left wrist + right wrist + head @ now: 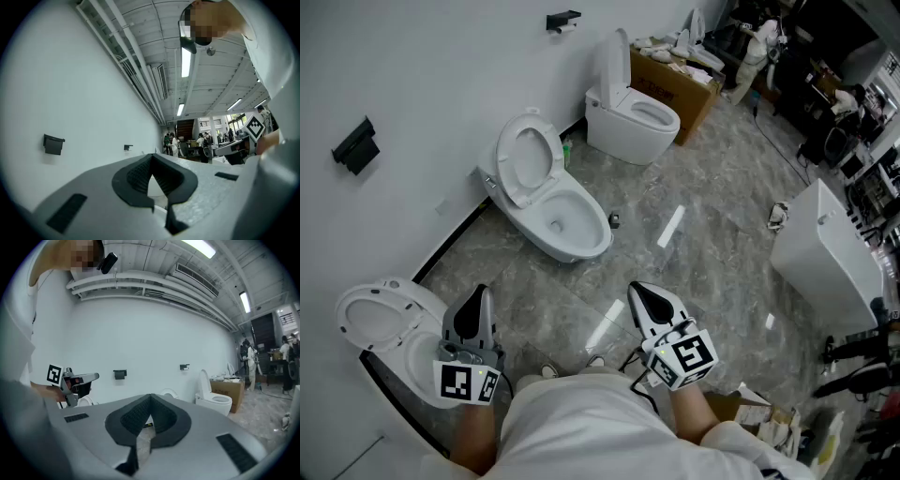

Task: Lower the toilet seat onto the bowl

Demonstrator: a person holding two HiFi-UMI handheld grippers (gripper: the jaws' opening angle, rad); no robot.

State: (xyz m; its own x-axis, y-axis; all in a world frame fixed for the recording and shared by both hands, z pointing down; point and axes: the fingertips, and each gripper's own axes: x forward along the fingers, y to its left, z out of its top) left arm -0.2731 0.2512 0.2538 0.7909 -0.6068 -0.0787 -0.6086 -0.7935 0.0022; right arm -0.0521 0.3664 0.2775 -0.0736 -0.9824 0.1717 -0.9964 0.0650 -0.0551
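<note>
Along the white wall [422,66] the toilet seat [375,317] stands raised off its bowl [417,364], left tool [474,307] and right tool [643,302] clenched empty nearby, lowering not begun

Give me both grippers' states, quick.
Left gripper: jaws closed, holding nothing.
Right gripper: jaws closed, holding nothing.

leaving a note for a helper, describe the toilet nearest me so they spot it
Three toilets line the white wall. Take the end toilet farthest from the cardboard box. Only it sits right by the left gripper; the middle toilet and far toilet stand further along.
</note>
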